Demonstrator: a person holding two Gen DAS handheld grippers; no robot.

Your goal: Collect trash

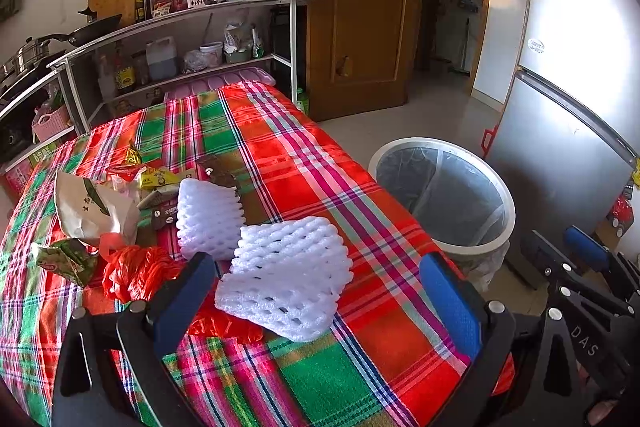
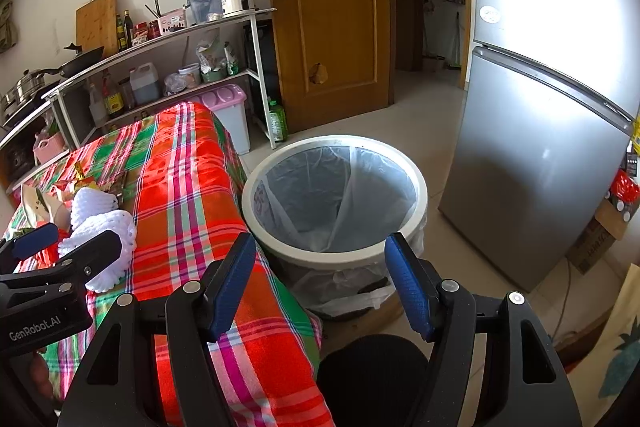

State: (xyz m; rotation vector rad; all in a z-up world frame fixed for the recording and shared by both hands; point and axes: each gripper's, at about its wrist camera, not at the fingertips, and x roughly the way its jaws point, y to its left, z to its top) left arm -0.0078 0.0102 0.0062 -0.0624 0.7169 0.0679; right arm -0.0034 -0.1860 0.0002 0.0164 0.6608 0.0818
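Observation:
Trash lies on the plaid tablecloth [image 1: 304,163]: two white foam fruit nets, the near one [image 1: 284,279] and the far one [image 1: 208,219], a red plastic bag [image 1: 136,275], a paper bag [image 1: 92,211], a green wrapper [image 1: 66,261] and yellow wrappers [image 1: 156,177]. My left gripper [image 1: 320,299] is open, with its fingers on either side of the near net and not touching it. My right gripper [image 2: 322,285] is open and empty, over the table's corner beside the lined white trash bin [image 2: 422,195]. The bin [image 1: 420,142] stands on the floor right of the table.
A metal shelf [image 1: 192,13] with a kettle, bottles and pans runs behind the table. A wooden door [image 2: 332,7] and a silver fridge [image 2: 540,167] flank the bin. A pink-lidded box [image 2: 232,107] and a cardboard box [image 2: 600,239] sit on the floor.

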